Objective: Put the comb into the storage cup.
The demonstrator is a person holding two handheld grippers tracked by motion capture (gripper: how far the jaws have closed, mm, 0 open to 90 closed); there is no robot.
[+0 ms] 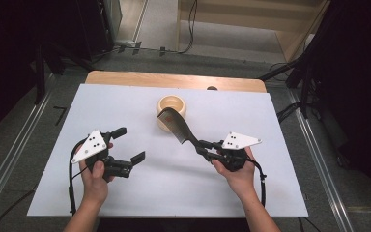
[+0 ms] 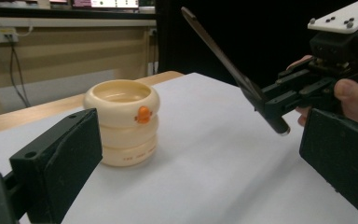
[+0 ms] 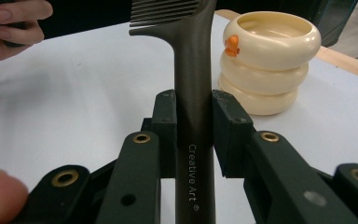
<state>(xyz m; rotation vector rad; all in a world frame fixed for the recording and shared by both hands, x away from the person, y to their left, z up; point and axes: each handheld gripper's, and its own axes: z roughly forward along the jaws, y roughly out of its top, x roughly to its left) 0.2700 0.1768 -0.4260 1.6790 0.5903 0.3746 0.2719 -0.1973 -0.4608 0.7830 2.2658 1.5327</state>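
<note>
The right claw (image 1: 204,147) pinches the handle of a dark comb (image 1: 176,124); in the right gripper view its two black jaws press on both sides of the handle (image 3: 193,116), just below the teeth, and the words "Creative Art" can be read on the handle lower down; the comb rises from this claw in a slant, up and away from the person, and its toothed end is in the air in front of a cream cup (image 1: 171,112); whether the comb touches the cup I cannot tell; the cup looks like three stacked rings, it has a small orange duck mark (image 2: 143,114) on its side, it stands upright on the white table (image 1: 125,111) beyond the right claw, and it is open at the top; the left claw (image 1: 128,145) is spread wide with nothing between its jaws; it is held above the table, well apart from the right claw, and in the left gripper view the cup is ahead of it, between its jaws and farther away, with the comb to the right of the cup.
</note>
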